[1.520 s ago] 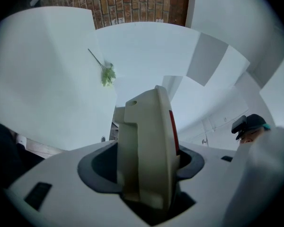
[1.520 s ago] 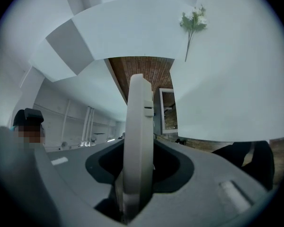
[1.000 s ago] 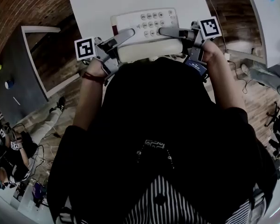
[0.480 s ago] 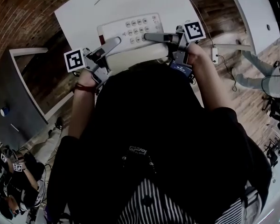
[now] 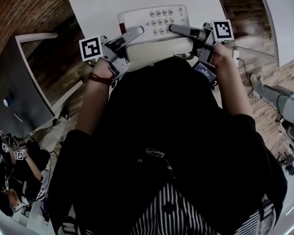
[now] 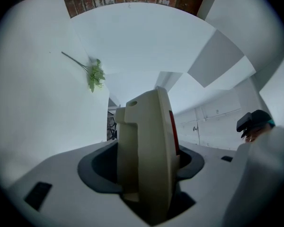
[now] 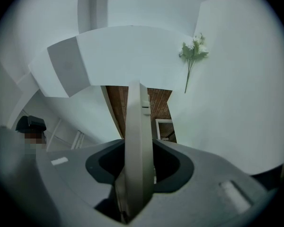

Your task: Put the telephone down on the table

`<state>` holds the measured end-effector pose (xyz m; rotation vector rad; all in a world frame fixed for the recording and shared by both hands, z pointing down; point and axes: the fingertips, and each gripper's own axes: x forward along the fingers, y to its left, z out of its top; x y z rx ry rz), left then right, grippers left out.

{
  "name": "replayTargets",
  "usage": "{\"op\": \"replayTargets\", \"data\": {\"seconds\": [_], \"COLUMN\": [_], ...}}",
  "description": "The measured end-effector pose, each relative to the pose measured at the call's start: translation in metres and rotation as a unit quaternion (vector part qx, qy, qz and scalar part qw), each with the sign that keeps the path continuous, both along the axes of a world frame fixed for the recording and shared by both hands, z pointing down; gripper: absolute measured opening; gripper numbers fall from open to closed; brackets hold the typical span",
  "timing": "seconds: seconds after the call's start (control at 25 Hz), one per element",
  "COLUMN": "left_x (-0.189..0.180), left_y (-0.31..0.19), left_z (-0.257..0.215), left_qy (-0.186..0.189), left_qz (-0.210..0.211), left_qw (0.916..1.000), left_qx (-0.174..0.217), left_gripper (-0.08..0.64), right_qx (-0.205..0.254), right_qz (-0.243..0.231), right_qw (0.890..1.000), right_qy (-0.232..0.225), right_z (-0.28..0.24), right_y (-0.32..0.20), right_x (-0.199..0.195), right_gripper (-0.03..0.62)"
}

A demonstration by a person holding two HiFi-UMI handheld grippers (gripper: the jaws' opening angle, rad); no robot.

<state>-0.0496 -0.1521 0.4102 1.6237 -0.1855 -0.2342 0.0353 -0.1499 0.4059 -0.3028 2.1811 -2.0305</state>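
The cream telephone (image 5: 154,19), keypad up and handset (image 5: 159,50) on its near side, is held level over the near end of the white table (image 5: 103,4). My left gripper (image 5: 136,32) is shut on its left edge and my right gripper (image 5: 175,29) on its right edge. In the left gripper view the telephone (image 6: 149,150) stands edge-on between the jaws, and a narrow gap shows between it and the table top (image 6: 42,108). The right gripper view shows the same telephone (image 7: 137,145) clamped edge-on, apart from the table (image 7: 236,103).
A green sprig (image 6: 95,74) lies farther along the table. A grey table frame (image 5: 19,82) stands to the left and another white table (image 5: 284,23) to the right. A cable with a plug (image 5: 236,57) lies on the brick floor. People sit at lower left (image 5: 14,165).
The head view has swayed left and back. Both grippers keep the same hold on the telephone, at the same spot over the table's near end.
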Motion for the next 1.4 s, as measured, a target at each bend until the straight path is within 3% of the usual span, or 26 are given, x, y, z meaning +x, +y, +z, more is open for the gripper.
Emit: {"op": "replayTargets", "data": {"seconds": [0.6, 1.4], "left_x": [0.0, -0.006], "left_y": [-0.002, -0.005], "left_z": [-0.006, 0.024], "left_qy": [-0.003, -0.005], "left_qz": [-0.035, -0.064], "left_qw": [0.9993, 0.9976], "left_qx": [-0.013, -0.026], "left_gripper": [0.285, 0.285], "right_qx": [-0.003, -0.011], "right_qz": [-0.034, -0.068], "right_qw": [0.999, 0.997], "right_qy": [0.009, 0.018], "right_z": [-0.006, 0.023], "right_y": [-0.008, -0.018], "right_x": [0.0, -0.007], "right_gripper": [0.155, 0.155]}}
